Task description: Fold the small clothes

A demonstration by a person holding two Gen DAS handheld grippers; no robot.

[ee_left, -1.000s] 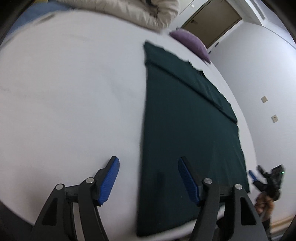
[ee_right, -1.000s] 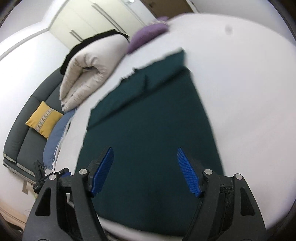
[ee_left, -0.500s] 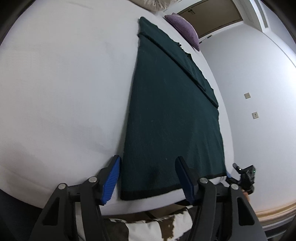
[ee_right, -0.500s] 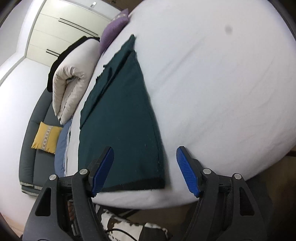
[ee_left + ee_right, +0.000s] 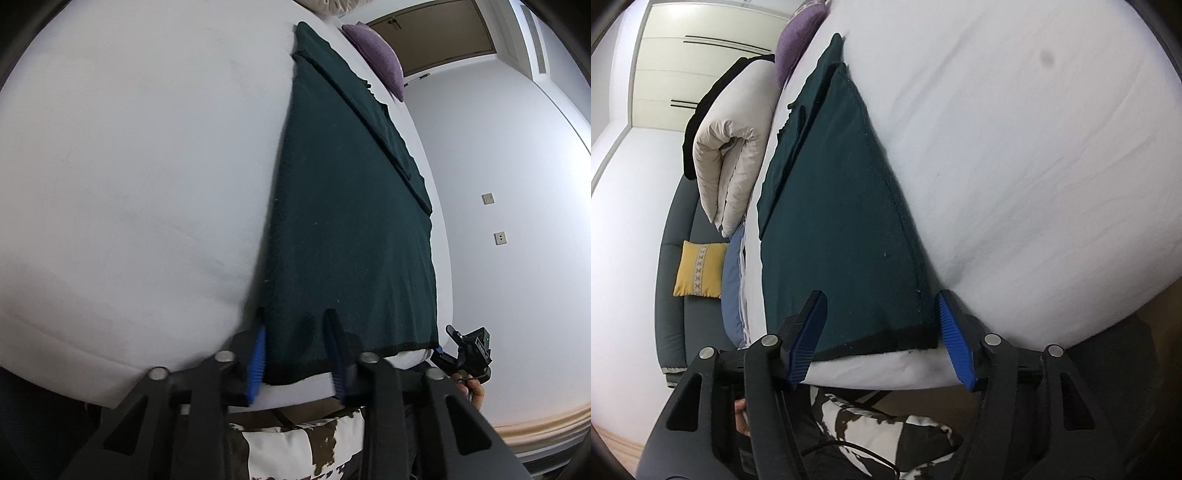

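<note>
Left wrist view: no readable writing or brand on anything. Dark green garment [image 5: 351, 221] lies flat on the white bed [image 5: 129, 166], long axis running from the near bed edge away toward the far end, black-trimmed hem [image 5: 369, 356] nearest, a folded-over strip along its far right side. Left tool [image 5: 295, 350] is closing, its blue pads [image 5: 258, 354] straddling the near left hem corner with fabric puckered between them; looks pinched. Purple pillow [image 5: 380, 55] at far end, brown door [image 5: 436, 33] behind it, two wall plates [image 5: 494, 218] on the right wall. Right tool [image 5: 469, 350] is visible at the far hem corner, with a hand [image 5: 476, 391] below it. Right wrist view: right tool [image 5: 882, 332] jaws closing but pads apart from the cloth, the near right hem corner [image 5: 923, 338] lying between them. Cream duvet [image 5: 731, 155] folded beside the garment, grey sofa [image 5: 676, 295] with yellow cushion [image 5: 700, 269], white wardrobe [image 5: 713, 48]. Black-and-white patterned cloth [image 5: 879, 432] below the bed edge. Nothing blocks the hem
</note>
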